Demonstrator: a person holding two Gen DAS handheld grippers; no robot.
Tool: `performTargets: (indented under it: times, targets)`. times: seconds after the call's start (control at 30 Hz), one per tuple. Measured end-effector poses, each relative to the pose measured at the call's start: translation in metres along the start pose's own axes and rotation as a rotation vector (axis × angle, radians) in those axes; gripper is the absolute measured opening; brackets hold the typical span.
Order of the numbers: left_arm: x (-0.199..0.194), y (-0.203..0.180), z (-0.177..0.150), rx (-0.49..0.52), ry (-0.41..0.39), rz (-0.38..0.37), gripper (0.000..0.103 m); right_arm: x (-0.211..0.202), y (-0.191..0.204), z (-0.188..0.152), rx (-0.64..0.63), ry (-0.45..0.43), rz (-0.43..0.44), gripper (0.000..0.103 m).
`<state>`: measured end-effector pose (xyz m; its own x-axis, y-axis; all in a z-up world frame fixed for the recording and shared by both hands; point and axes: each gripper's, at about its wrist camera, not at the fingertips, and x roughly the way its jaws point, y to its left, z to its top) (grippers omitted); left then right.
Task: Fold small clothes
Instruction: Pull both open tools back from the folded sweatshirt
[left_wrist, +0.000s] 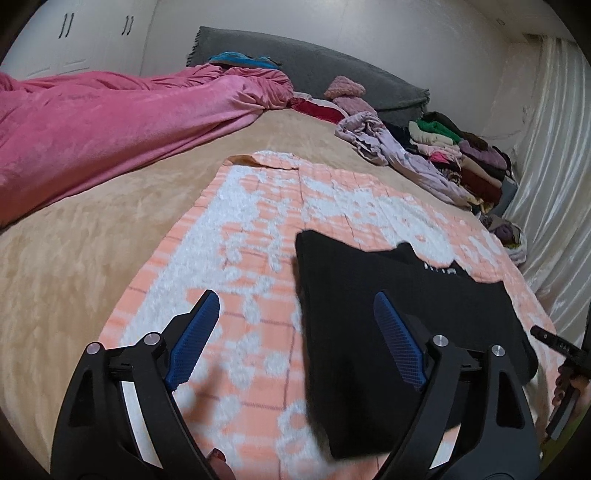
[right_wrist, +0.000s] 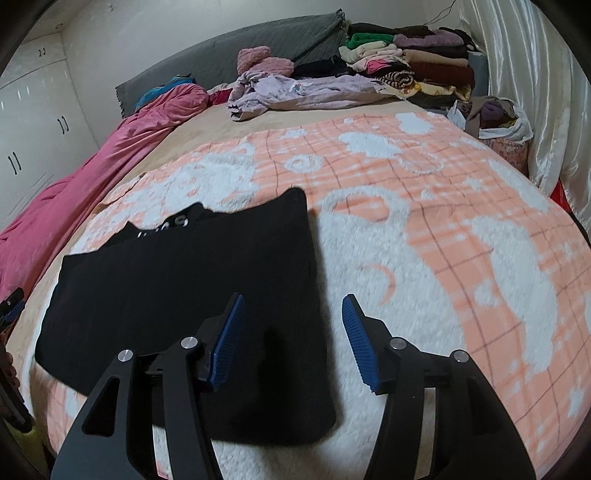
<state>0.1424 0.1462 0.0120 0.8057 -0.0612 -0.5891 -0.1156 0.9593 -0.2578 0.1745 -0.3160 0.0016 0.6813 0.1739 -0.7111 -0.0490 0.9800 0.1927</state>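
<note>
**Spotter:** Where's the garment?

**Operator:** I have the black garment (left_wrist: 399, 317) lying flat on the peach-and-white blanket (left_wrist: 255, 229). It looks folded into a rough rectangle, with white lettering showing near its far edge. From my left wrist view it sits at about three o'clock of centre. From the right wrist view it is at about nine o'clock.

**Spotter:** And the jaws?

**Operator:** My left gripper (left_wrist: 295, 339) stands wide open with nothing pinched. Its right finger is over the black cloth, its left finger over bare blanket, and neither blue pad presses on anything. My right gripper (right_wrist: 293, 341) is about half open and also empty. The garment's right edge lies under the gap between its fingers.

**Spotter:** Anything else on the bed?

**Operator:** A pink duvet (left_wrist: 110, 122) at ten o'clock in the left view, and a pile of folded clothes (right_wrist: 410, 62) at one o'clock in the right view, against the curtain (right_wrist: 517, 81).
</note>
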Motion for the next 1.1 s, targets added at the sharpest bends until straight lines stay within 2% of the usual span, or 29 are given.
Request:
performTargets:
  times: [0.17, 0.3, 0.33, 0.4, 0.5, 1.1]
  targets:
    - [-0.001, -0.034, -0.03, 0.12, 0.017, 0.022, 0.078, 0.001, 0.01, -0.014, -0.035, 0.024, 0.002, 0.054]
    - [0.015, -0.054, -0.054, 0.241, 0.1, 0.132, 0.078, 0.002, 0.017, -0.023, -0.084, 0.028, -0.031, 0.054]
    - [0.021, -0.054, -0.059, 0.248, 0.131, 0.14, 0.078, 0.002, 0.018, -0.025, -0.094, 0.035, -0.046, 0.054]
    - [0.027, -0.05, -0.065, 0.229, 0.179, 0.127, 0.078, 0.007, 0.016, -0.031, -0.102, 0.061, -0.07, 0.054]
    - [0.029, -0.043, -0.068, 0.202, 0.198, 0.112, 0.079, 0.012, 0.01, -0.037, -0.09, 0.079, -0.075, 0.054]
    - [0.023, -0.041, -0.072, 0.18, 0.191, 0.09, 0.079, 0.004, 0.004, -0.041, -0.037, 0.086, -0.076, 0.059]
